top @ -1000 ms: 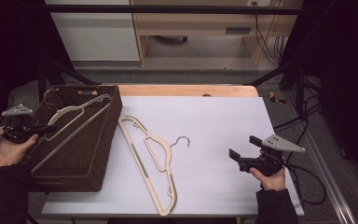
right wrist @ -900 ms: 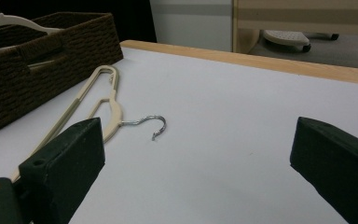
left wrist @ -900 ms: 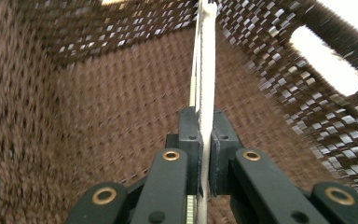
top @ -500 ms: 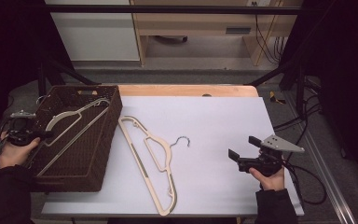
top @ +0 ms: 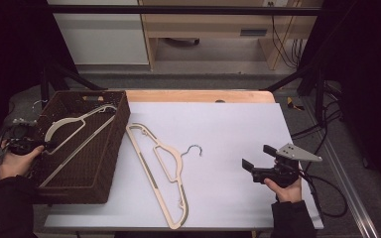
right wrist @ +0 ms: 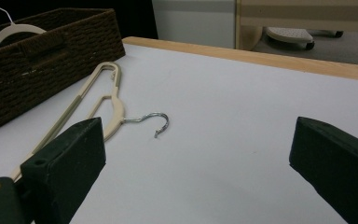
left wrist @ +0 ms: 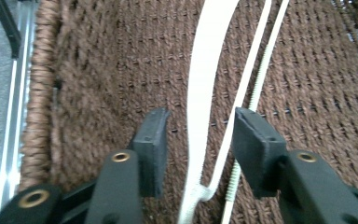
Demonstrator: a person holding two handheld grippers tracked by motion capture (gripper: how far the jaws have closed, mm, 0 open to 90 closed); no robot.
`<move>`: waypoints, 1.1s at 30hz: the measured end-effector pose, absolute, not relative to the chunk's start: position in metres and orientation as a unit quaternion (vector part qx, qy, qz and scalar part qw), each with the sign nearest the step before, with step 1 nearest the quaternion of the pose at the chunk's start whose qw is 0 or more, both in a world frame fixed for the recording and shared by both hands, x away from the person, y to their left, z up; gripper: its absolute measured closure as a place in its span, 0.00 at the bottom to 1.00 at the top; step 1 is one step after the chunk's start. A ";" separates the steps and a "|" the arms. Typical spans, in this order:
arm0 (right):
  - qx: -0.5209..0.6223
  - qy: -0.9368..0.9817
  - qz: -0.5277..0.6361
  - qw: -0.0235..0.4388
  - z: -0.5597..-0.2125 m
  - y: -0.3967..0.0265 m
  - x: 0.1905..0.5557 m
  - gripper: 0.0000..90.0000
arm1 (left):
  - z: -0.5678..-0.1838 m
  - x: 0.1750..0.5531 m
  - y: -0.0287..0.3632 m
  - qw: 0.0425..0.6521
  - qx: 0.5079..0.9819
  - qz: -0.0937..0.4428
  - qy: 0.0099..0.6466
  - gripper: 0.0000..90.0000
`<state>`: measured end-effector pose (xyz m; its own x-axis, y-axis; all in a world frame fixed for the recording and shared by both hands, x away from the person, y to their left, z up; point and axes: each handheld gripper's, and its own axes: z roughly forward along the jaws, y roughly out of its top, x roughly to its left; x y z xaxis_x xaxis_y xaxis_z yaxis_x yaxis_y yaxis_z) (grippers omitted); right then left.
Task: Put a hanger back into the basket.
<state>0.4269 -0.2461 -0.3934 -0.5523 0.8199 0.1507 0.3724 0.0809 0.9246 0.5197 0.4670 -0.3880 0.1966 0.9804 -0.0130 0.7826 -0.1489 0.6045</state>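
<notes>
**Over the basket, jaws parting from the hanger**

Between the left gripper (left wrist: pixel 198 140) jaws, which have just been opening, the cream hanger (left wrist: pixel 204 93) runs untouched, lying inside the brown wicker basket (top: pixel 104 163). Farther right, the right gripper (top: pixel 259 161) stands spread wide above the white table (top: pixel 238 124), near a second hanger (top: pixel 158 173).

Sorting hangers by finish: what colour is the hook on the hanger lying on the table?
Silvery bare metal; the hook of the cream hanger shows best in the right gripper view.
</notes>
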 end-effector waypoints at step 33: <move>0.423 0.697 0.539 0.212 -0.390 -0.248 0.425 0.04 | -0.312 0.449 0.306 0.502 0.734 0.263 0.375 0.16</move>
